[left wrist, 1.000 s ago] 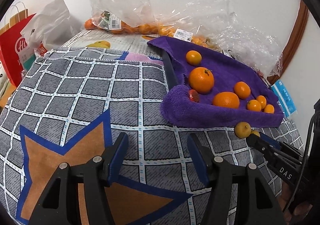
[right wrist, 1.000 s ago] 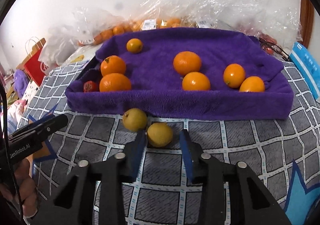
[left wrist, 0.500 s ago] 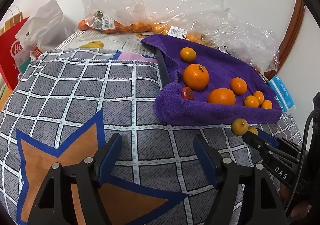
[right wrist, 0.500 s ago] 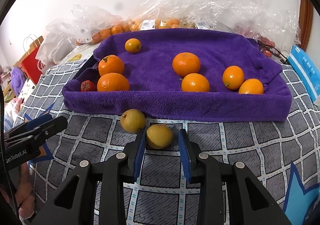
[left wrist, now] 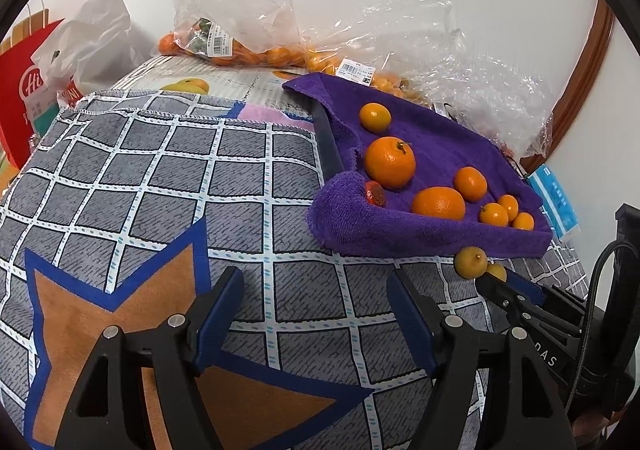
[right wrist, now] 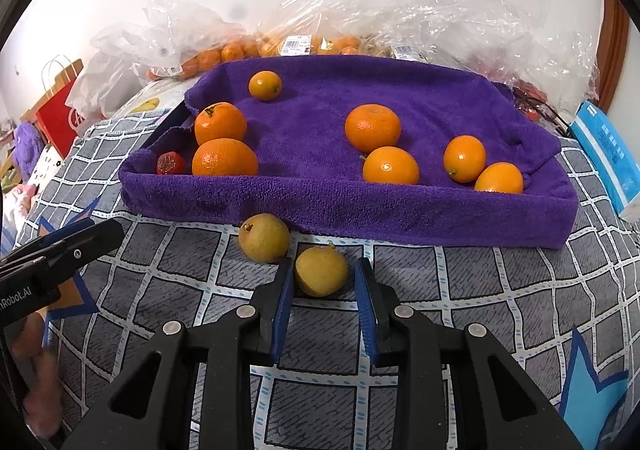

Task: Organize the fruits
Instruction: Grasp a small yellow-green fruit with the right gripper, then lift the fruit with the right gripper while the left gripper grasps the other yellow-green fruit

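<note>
A purple towel-lined tray holds several oranges, such as the one at its middle, and a small red fruit. Two yellow fruits lie on the checked cloth in front of it. My right gripper is closing its jaws on the nearer yellow fruit, which sits between the blue pads at their tips. The other yellow fruit rests just to its left, against the towel. My left gripper stands open over bare cloth, left of the tray, with nothing between its fingers.
Clear plastic bags of oranges lie behind the tray along the wall. A red paper bag stands at the far left. A blue packet lies right of the tray. A person's hand shows at the lower left.
The left gripper's jaws have spread wider. The right gripper's pads have drawn in against the yellow fruit. Neither hand has shifted much.
</note>
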Available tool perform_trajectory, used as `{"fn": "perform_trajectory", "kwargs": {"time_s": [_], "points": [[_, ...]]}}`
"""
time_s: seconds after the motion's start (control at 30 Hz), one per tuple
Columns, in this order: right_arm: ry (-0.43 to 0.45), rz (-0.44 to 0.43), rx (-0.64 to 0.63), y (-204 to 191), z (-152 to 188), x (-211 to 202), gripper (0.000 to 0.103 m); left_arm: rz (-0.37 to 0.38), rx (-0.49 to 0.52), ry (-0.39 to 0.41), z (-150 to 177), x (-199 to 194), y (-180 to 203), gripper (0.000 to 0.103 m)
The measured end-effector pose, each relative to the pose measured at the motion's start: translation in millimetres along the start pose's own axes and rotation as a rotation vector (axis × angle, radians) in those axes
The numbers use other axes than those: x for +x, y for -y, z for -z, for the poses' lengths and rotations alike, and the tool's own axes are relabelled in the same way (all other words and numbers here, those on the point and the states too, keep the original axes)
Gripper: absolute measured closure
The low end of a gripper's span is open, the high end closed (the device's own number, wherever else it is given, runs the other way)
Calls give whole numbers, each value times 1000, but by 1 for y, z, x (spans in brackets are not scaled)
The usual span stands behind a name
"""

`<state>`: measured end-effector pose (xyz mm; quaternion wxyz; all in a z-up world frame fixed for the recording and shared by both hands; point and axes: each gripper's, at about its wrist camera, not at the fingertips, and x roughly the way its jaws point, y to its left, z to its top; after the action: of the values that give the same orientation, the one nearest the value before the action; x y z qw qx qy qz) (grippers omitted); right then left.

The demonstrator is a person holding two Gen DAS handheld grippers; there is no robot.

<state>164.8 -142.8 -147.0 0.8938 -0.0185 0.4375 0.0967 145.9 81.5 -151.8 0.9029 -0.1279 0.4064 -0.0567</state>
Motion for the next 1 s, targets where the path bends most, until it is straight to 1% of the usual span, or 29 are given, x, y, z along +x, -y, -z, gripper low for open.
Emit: {"fn": "perform_trajectory", "kwargs": {"time_s": [0.17,0.23,0.33,0.37,0.43,0.47,0.5,0.63,0.8,0.87,1.0], "points": [[1,-23,2,1,0,-1,73,3,17,-13,-1,1,1,31],[4,-27,-4,0,1,-3,76,11,11,-14,-2,1,0,32],[22,-36,6,2,3,-8,76,28,-2,-16,-2,0,-3,32],[28,-41,10,3,4,-9,76,25,4,-20,-2,-1,-2,33],[37,-45,19,6,4,-12,76,-3,26,-25,2,-4,3,36],[39,-34,21,8,5,-13,76,-24,35,-24,5,-7,7,36],[43,-19,14,8,7,-16,76,-26,34,-24,7,-9,8,36],[72,22,-3,18,15,-29,76,25,31,-34,11,-17,21,36],[95,67,31,47,24,-42,76,42,111,-53,9,-16,49,36],[95,82,59,60,27,-44,76,63,134,-61,10,-14,60,36],[101,98,89,76,30,-45,76,77,139,-77,10,-7,69,36]]}}
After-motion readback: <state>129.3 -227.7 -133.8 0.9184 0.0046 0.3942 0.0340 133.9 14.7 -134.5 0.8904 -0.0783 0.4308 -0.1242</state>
